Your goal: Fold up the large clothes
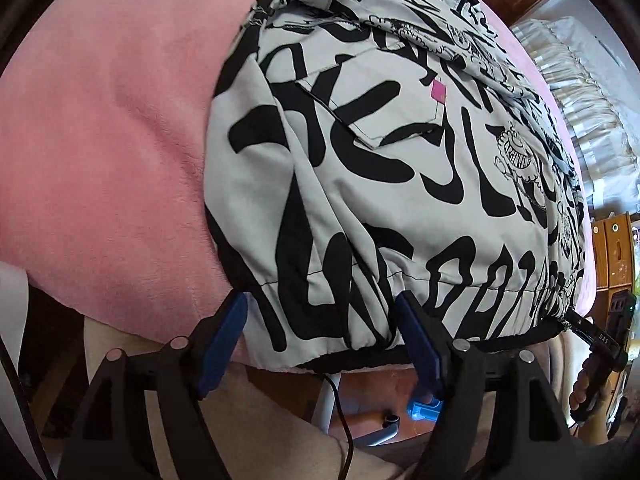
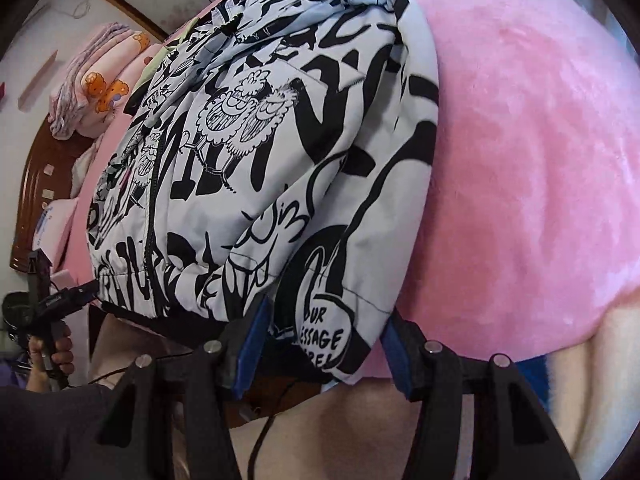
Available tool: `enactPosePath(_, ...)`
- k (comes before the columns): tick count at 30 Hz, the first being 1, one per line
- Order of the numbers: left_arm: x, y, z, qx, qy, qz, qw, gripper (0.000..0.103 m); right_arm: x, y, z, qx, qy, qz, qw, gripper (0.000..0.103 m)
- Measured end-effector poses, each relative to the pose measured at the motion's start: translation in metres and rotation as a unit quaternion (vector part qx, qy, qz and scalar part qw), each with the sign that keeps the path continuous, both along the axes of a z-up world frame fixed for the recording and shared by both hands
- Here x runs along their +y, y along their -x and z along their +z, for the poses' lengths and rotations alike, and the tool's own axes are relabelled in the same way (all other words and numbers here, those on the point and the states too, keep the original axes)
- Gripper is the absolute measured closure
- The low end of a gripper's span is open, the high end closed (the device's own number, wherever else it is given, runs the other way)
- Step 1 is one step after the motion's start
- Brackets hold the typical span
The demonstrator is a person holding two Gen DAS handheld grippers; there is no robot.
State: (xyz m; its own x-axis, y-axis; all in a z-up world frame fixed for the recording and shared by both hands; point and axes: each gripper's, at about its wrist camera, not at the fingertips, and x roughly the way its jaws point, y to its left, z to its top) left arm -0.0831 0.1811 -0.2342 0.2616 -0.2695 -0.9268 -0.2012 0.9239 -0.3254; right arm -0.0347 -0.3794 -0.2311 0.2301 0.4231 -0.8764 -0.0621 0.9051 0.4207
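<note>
A white jacket with black graffiti print (image 1: 392,160) lies partly folded on a pink blanket (image 1: 112,140), its hem at the near bed edge. It also shows in the right wrist view (image 2: 260,152). My left gripper (image 1: 320,340) is open, its blue-padded jaws spread either side of the hem's left corner. My right gripper (image 2: 324,344) is open, jaws spread around the hem's right corner. Each gripper shows small in the other's view: the right one (image 1: 596,340) at far right, the left one (image 2: 60,300) at far left.
The pink blanket (image 2: 540,160) covers the bed. Folded pink bedding (image 2: 100,92) and a wooden headboard (image 2: 36,184) lie at the far left. A frilled white cloth (image 1: 588,92) and wooden furniture (image 1: 612,248) stand to the right. Cables and floor clutter (image 1: 400,412) are below the bed edge.
</note>
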Motion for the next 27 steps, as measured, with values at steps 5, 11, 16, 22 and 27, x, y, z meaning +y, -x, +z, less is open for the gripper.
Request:
enactPosePath(5, -0.011, -0.005, -0.007, 0.009, -0.015, -0.014, 0.9998, 0.018, 0.002, -0.002, -0.004, 0.006, -0.007, -0.001, 1.000, 0.048)
enactPosePath(11, -0.021, -0.010, -0.013, 0.017, -0.037, -0.038, 0.9985, 0.024, 0.000, -0.001, 0.001, -0.004, -0.015, -0.001, 1.000, 0.076)
enactPosePath(16, -0.028, -0.011, -0.003, 0.001, -0.026, -0.053, 0.9983, 0.065, 0.002, 0.002, 0.015, -0.025, -0.013, 0.001, 1.000, 0.084)
enactPosePath(22, -0.045, -0.017, 0.024, -0.029, -0.042, -0.050, 0.9974, 0.078, 0.004, 0.003, 0.040, -0.056, -0.018, -0.001, 0.998, 0.086)
enactPosePath(27, -0.044, -0.025, 0.060, -0.069, -0.012, -0.034, 0.9970, 0.079, 0.000, -0.003, 0.066, -0.082, -0.051, -0.020, 0.995, 0.086)
